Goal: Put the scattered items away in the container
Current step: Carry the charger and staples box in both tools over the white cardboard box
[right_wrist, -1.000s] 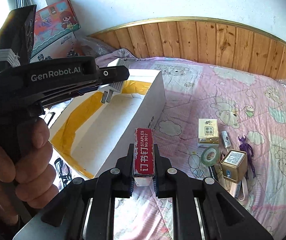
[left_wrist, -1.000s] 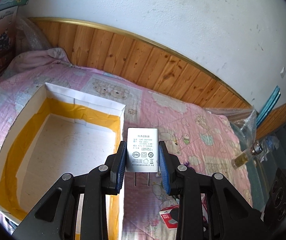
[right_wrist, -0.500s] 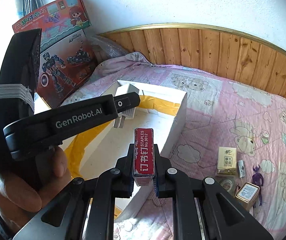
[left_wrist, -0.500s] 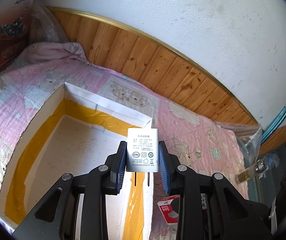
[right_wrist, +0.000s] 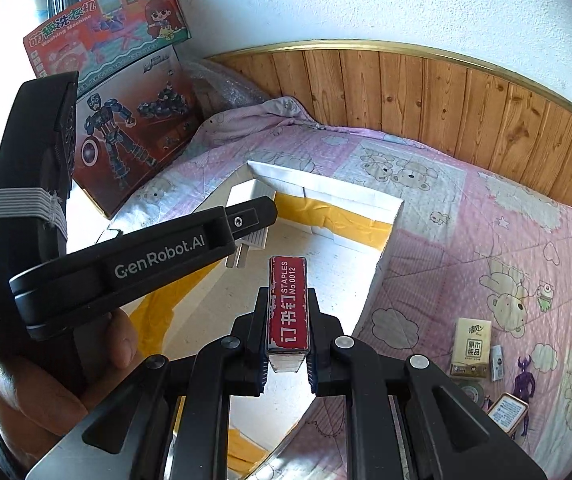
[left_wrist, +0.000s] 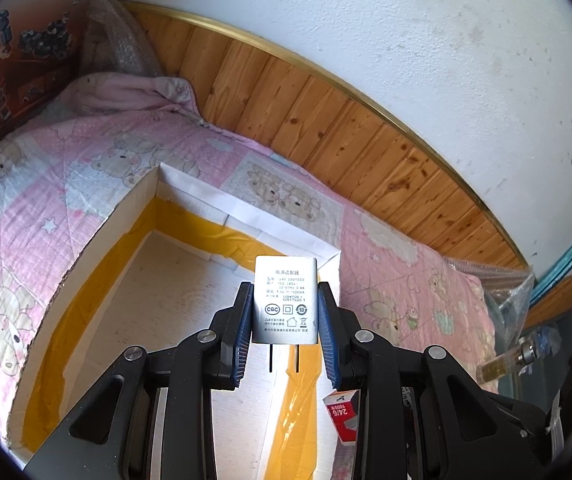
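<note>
My left gripper [left_wrist: 286, 316] is shut on a white power adapter [left_wrist: 286, 300], prongs pointing back at me, held above the open white box with yellow tape inside [left_wrist: 189, 200]. In the right wrist view the left gripper [right_wrist: 245, 220] holds the adapter [right_wrist: 251, 194] over the box [right_wrist: 350, 196]. My right gripper [right_wrist: 288, 344] is shut on a red staples box [right_wrist: 288, 304], above the box's near right part. The staples box also shows in the left wrist view [left_wrist: 340, 416].
Loose items lie on the pink quilt at the right: a tissue pack [right_wrist: 470, 346], a purple figure [right_wrist: 524, 380], a tape roll [right_wrist: 472, 392], a small gold box [right_wrist: 506, 410]. Toy cartons [right_wrist: 125, 92] lean at the left wall. A small bottle [left_wrist: 510, 360] sits right.
Both grippers have moved left and forward, from beside the box's right wall to above its interior, each still holding its item.
</note>
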The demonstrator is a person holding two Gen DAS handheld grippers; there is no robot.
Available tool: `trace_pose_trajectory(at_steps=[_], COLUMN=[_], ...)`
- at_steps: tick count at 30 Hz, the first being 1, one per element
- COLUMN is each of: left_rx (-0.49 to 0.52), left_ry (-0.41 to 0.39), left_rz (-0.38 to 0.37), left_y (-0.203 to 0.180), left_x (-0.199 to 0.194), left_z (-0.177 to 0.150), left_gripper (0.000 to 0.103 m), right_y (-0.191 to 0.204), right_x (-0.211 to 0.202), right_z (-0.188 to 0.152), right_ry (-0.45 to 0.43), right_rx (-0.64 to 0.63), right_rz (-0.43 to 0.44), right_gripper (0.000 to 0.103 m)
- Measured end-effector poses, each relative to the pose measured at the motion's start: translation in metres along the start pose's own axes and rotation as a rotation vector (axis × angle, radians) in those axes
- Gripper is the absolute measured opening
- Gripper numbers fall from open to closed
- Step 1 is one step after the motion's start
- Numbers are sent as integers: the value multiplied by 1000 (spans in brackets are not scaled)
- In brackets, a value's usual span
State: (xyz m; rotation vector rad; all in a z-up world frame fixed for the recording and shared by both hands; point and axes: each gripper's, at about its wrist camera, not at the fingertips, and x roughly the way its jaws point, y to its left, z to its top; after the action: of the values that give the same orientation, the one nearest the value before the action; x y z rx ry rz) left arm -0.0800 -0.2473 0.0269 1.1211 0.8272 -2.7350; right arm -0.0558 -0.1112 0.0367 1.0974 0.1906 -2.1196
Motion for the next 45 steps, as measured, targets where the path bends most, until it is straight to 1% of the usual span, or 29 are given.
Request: trace_pose_trajectory(at_steps=[6, 12, 28, 36, 39, 42, 45], left_rx=[-23, -30, -63, -80, -73, -43, -27], left_ry=[4, -8, 0, 15, 21, 12, 4], left_rz=[26, 42, 24, 32, 52, 110, 135], left_y=[9, 13, 29, 35, 36, 34, 34], left_x=[5, 4, 9, 17, 21, 23, 23], left_z=[4, 5, 10, 11, 11, 11, 11], left_gripper=[31, 31, 31, 31, 31, 31, 31], right_y=[-4, -8, -7, -10, -14, -18, -21], right_x=[6, 21, 54, 69, 75, 81, 88], right_z=[8, 15, 30, 36, 38, 40, 42], right_ry=[14, 46, 93, 116, 131, 149, 163], right_rx=[-6, 1, -11, -6, 10, 24, 28], right_rz=[0, 8, 18, 17, 22, 27, 25], right_gripper=[15, 15, 16, 16, 16, 16, 16])
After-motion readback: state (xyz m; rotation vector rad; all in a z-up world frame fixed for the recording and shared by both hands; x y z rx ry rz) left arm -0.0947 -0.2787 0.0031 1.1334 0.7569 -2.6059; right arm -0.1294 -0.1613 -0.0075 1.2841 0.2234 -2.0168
